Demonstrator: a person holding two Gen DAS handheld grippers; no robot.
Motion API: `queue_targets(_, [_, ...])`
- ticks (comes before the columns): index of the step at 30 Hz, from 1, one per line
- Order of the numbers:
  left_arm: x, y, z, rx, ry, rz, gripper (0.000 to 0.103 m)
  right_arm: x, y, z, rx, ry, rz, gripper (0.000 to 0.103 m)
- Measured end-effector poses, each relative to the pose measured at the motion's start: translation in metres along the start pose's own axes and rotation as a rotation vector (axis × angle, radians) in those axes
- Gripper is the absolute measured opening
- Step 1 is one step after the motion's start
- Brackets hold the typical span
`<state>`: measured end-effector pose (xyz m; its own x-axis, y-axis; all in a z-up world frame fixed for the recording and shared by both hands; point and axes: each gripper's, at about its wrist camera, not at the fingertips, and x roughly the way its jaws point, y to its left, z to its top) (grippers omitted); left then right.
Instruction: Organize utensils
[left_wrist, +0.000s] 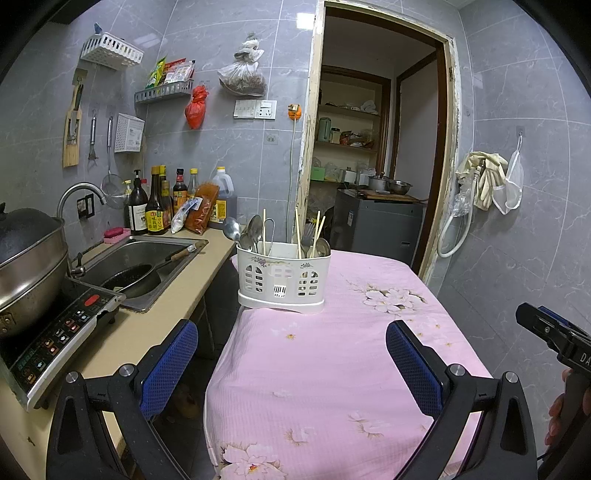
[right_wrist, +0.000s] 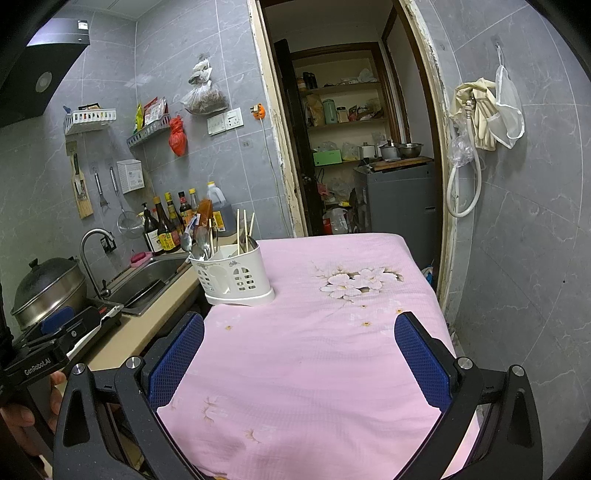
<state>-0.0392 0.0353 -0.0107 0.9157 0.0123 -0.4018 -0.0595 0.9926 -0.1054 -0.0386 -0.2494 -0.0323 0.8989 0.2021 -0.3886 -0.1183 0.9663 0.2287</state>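
At the lower edge of each frame: two grippers, each seen from its own wrist camera, both held above a table with a pink flowered cloth (left_wrist: 332, 369).

Left gripper (left_wrist: 291, 362): its jaws stand wide apart and hold nothing. The blue padded fingers (left_wrist: 170, 369) frame the lower centre of the left wrist view and point toward the holder in the middle of the frame. The left finger hangs over the gap between counter and table, the right one over the cloth.

Right gripper (right_wrist: 299, 354): its jaws are also wide and empty. The blue pads (right_wrist: 421, 362) sit low in the right wrist view, over the near part of the cloth, and point toward the doorway (right_wrist: 351, 129).

Hands: at the lower right edge of the left wrist view a few fingertips of the right hand (left_wrist: 557, 413) wrap the black handle of the other gripper. At the lower left edge of the right wrist view the left hand (right_wrist: 22, 417) holds its handle in the same way.

Utensil holder (left_wrist: 283, 275): white plastic, upright, at the far left corner of the table, just beside the counter (left_wrist: 159, 317). It is well apart from both grippers.

Utensils: spoons (left_wrist: 247, 232) stand in the left compartment; chopsticks (left_wrist: 297, 230) and a fork (left_wrist: 307, 236) stand in the right one.

Counter side: a sink (left_wrist: 147, 258) with a dark pan inside, sauce bottles (left_wrist: 159, 203) behind it, and a steel pot (left_wrist: 29, 269) on a cooker at the left of the frame.
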Motion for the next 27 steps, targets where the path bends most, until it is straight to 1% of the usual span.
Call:
queue_targets(21, [0.0006, 0.0023, 0.0009, 0.006, 0.004, 0.003, 0.103, 0.0041, 0.0018, 0.0006, 0.0, 0.008, 0.0, 0.101])
queue_targets(27, [0.0056, 0.0069, 0.0007, -0.012, 0.003, -0.002, 0.103, 0.0078, 0.0009, -0.0011, 0.002, 0.012, -0.001, 0.101])
